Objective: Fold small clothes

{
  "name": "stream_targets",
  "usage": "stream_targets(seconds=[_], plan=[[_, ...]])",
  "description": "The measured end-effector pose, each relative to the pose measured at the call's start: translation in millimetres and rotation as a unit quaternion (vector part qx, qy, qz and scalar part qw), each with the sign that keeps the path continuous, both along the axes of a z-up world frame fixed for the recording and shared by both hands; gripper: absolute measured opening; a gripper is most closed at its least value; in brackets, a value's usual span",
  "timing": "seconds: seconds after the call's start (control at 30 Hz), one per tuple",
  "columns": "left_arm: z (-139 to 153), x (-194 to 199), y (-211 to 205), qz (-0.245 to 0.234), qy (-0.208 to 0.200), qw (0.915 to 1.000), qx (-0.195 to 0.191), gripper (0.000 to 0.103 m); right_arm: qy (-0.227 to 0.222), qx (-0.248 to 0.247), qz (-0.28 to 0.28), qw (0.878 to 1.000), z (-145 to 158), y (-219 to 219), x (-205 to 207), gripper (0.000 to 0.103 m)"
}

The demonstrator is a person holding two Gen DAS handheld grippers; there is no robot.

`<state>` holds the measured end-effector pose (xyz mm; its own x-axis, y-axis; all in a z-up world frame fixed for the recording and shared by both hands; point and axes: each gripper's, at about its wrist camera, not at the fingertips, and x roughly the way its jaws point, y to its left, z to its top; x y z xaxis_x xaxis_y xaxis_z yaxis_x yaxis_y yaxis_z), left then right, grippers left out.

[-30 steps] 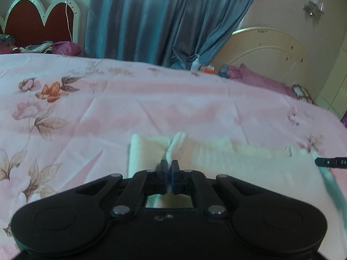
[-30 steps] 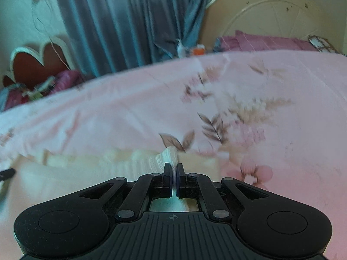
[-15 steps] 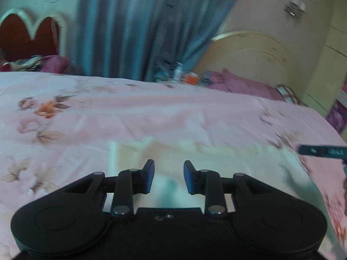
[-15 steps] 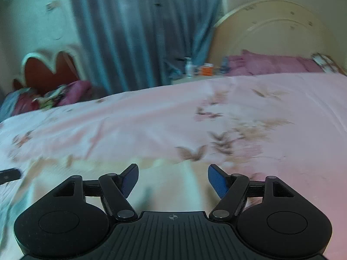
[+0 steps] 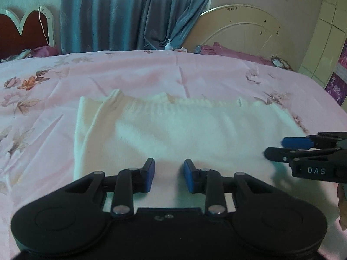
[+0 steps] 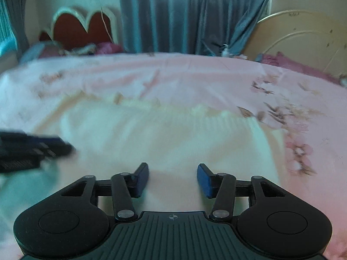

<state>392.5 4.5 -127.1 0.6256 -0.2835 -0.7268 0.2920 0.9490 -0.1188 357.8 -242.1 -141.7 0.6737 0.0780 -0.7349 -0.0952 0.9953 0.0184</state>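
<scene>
A white knit garment (image 5: 184,130) lies folded flat on the pink floral bedsheet (image 5: 130,73), its ribbed edge along the far side. My left gripper (image 5: 168,173) is open and empty, hovering over the garment's near edge. My right gripper (image 6: 172,178) is open and empty above the same garment (image 6: 162,134). The right gripper also shows at the right edge of the left wrist view (image 5: 279,147). The left gripper shows blurred at the left of the right wrist view (image 6: 58,146).
The bed reaches back to blue curtains (image 5: 134,13), a red heart-shaped headboard (image 5: 23,30) and a cream round headboard (image 5: 240,30). Purple bedding (image 5: 229,53) and a small bottle (image 5: 168,45) sit at the far edge.
Both grippers were shut on the garment's edge a second ago. They have opened, let it go and pulled back, and the garment now lies flat.
</scene>
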Motion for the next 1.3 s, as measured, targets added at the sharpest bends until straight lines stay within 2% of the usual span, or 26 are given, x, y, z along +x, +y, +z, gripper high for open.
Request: stream_targets(seconds=[0.17,0.3,0.43,0.53,0.63,0.83,1.07,1.23,1.3], plan=[[4,-5,7,0.008,0.003,0.9999,0.007,0.03,-0.002,0.016,-0.037,0.999,7,-21,-6,0.05],[5,-9,9,0.01,0.001,0.9998,0.016,0.03,0.007,-0.01,-0.046,0.999,1,-26,-14,0.05],[9,-12,13,0.022,0.006,0.9996,0.017,0.03,0.01,-0.009,-0.084,0.996,2,-41,-22,0.05],[15,-17,17,0.033,0.008,0.9993,0.015,0.029,0.012,-0.03,-0.071,0.997,5,-42,-28,0.05],[23,-24,18,0.034,0.008,0.9994,0.003,0.03,0.005,0.005,-0.087,0.996,18,-46,-35,0.05],[32,-43,5,0.016,0.004,0.9998,-0.013,0.032,-0.005,0.054,-0.042,0.998,38,-12,-50,0.05],[8,-54,1,0.023,0.037,0.9989,0.019,0.032,0.023,0.04,-0.002,0.999,21,32,-57,0.05],[4,-61,8,0.017,0.032,0.9986,0.037,0.034,0.037,0.0,-0.013,0.999,1,22,-64,0.05],[5,-62,10,0.018,0.035,0.9985,0.038,0.034,0.039,0.008,-0.026,0.999,0,12,-69,0.05]])
